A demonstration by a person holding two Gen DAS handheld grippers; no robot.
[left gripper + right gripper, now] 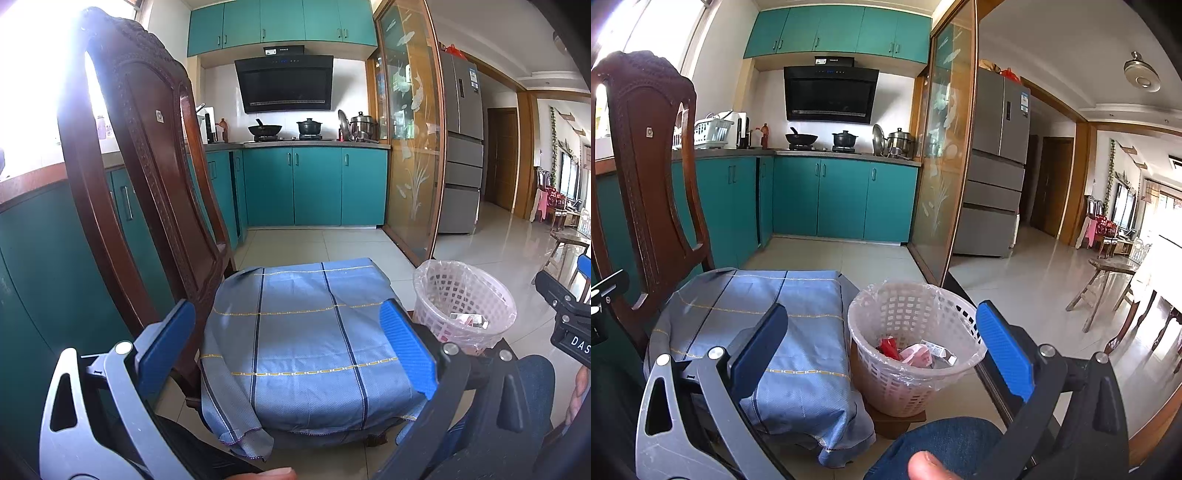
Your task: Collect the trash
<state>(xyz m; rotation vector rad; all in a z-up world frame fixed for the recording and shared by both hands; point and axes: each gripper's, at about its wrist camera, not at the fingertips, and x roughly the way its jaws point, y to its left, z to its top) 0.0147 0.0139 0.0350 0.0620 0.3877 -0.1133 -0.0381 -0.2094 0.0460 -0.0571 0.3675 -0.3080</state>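
Teal kitchen cabinets (pixel 317 184) and a pale tiled floor (pixel 1015 291) lie behind both views. Left gripper (pixel 295 341) hangs over a chair seat draped in a blue checked cloth (pixel 303 332), its blue pads spread wide apart with nothing between them. Right gripper (pixel 890 347) is likewise spread wide and empty, poised above and in front of the white lattice wastebasket (pixel 905 314). That basket, lined with a clear bag, stands just beside the cloth-covered seat on a small wooden stand; trash (pixel 916 352) lies at its bottom, including a red wrapper and pink and white scraps. A carved dark wooden chair back (pixel 147 147) rises at the left.
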